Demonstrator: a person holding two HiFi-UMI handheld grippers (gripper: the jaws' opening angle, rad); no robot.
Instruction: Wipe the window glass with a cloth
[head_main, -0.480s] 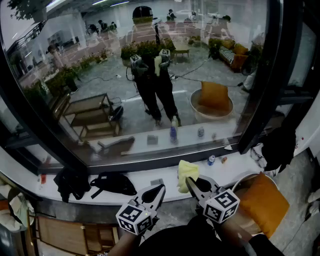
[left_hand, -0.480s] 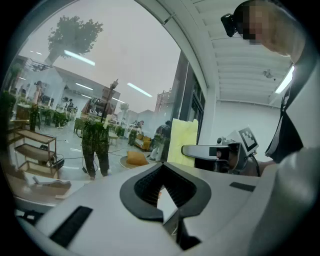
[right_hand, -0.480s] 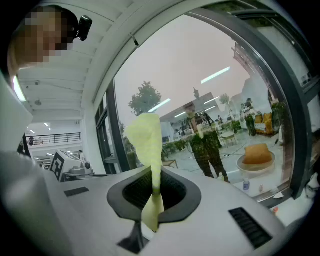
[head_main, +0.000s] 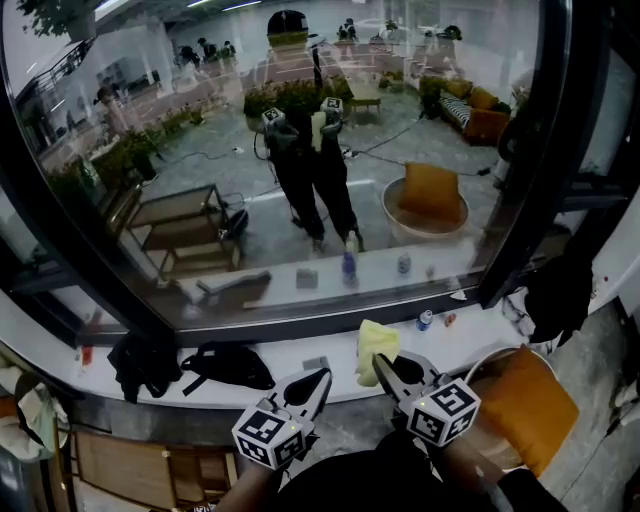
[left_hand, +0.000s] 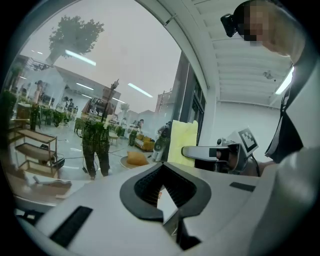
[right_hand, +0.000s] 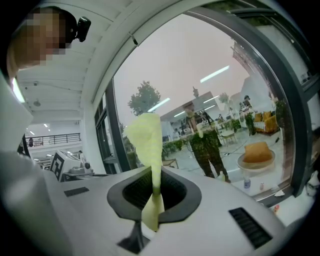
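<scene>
Yellow cloth (right_hand: 148, 142): pinched between the right gripper's jaws; its upper part stands above them and a corner hangs below the pinch.
Right gripper (right_hand: 154, 192): jaws clamped on the cloth.
Left gripper (left_hand: 162, 192): jaws together, nothing between them; just beside the right gripper.
Window glass (head_main: 300, 150): in front of both grippers; contact with the cloth cannot be told.

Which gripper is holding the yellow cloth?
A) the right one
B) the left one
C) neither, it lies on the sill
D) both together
A: the yellow cloth is pinched between the jaws of the right gripper and sticks up out of them, while the left gripper has nothing between its jaws.
</scene>
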